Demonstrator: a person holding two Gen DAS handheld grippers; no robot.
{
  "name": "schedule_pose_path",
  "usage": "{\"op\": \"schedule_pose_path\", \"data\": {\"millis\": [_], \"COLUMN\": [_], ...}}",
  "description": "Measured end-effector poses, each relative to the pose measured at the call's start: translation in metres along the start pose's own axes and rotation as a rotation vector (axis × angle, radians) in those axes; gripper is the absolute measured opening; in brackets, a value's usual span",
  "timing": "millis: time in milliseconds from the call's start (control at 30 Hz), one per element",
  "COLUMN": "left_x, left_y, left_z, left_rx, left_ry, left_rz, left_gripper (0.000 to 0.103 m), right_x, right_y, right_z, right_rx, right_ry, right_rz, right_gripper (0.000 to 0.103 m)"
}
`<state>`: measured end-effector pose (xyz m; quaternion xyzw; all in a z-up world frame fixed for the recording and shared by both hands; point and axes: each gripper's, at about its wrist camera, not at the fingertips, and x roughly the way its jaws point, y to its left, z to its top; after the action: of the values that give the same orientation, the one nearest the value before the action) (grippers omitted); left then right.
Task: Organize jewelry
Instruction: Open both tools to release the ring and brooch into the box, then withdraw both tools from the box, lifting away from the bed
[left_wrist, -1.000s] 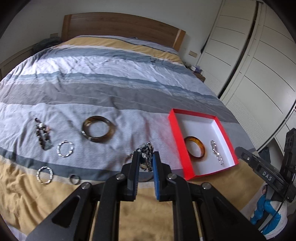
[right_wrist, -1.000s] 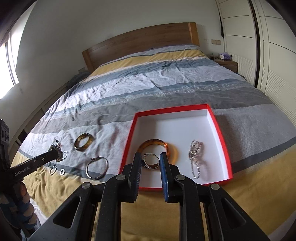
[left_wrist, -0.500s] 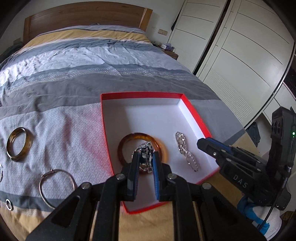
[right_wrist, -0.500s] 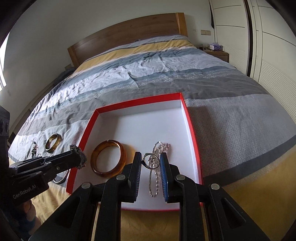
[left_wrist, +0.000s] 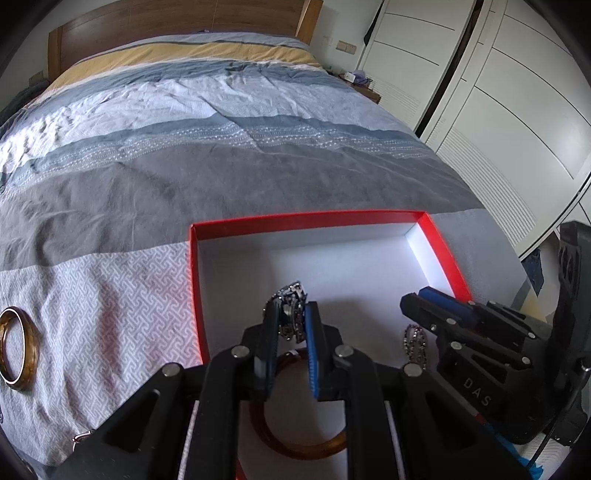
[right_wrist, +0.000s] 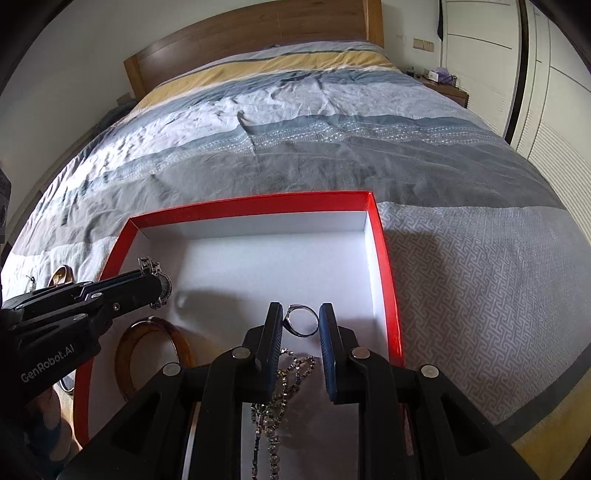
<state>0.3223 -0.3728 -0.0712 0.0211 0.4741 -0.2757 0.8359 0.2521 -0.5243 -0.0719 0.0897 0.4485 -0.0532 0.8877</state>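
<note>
A red box (left_wrist: 306, 218) (right_wrist: 251, 205) with a white inside lies on the striped bed. My left gripper (left_wrist: 291, 312) (right_wrist: 157, 280) is shut on a bunched silver chain bracelet (left_wrist: 291, 295) (right_wrist: 153, 267) and hangs over the box's left half. My right gripper (right_wrist: 301, 319) (left_wrist: 415, 295) is shut on a silver ring (right_wrist: 303, 320) and hovers over the box's near right part. On the box floor lie an amber bangle (left_wrist: 295, 446) (right_wrist: 151, 350) and a silver bead chain (right_wrist: 280, 391) (left_wrist: 415, 341), both partly hidden by my fingers.
A second amber bangle (left_wrist: 16, 349) (right_wrist: 61, 277) rests on the cover left of the box, with a thin metal hoop's edge (right_wrist: 66, 384) nearer. White wardrobe doors (left_wrist: 517, 110) stand to the right, a wooden headboard (right_wrist: 258, 37) at the far end.
Both grippers have moved forward and down over the red box, the left one coming in from the loose jewelry on the left. Each still grips its piece.
</note>
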Motion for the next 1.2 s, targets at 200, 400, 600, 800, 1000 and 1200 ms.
{"op": "schedule_pose_path", "data": {"millis": [200,400,600,800,1000,1200], "left_x": [0.005,-0.011,-0.055,-0.129,-0.215,-0.294], "left_y": [0.008,0.006,-0.001,0.002,0.025,0.071], "left_z": [0.0,-0.001,-0.005,-0.024,-0.076,-0.139], "left_rx": [-0.029,-0.009,0.004,-0.014,-0.032,-0.065], "left_ry": [0.008,-0.016,-0.052,-0.094,-0.133,-0.132], "left_rz": [-0.011,-0.024,-0.031,-0.023,0.043,0.18], "left_gripper": [0.016,0.017,0.017,0.017,0.017,0.017], "right_x": [0.003,-0.01,-0.054,-0.123,-0.2,-0.269], "right_y": [0.006,0.007,0.007,0.014,0.032,0.051], "right_z": [0.001,0.0,-0.003,-0.012,-0.035,-0.066], "right_rx": [-0.056,-0.056,-0.04,-0.02,-0.018,-0.004], "right_ry": [0.005,-0.007,-0.048,-0.101,-0.154,-0.216], "right_rz": [-0.041,-0.045,-0.044,-0.04,-0.022,0.015], "right_gripper": [0.021,0.032,0.032,0.032,0.033,0.033]}}
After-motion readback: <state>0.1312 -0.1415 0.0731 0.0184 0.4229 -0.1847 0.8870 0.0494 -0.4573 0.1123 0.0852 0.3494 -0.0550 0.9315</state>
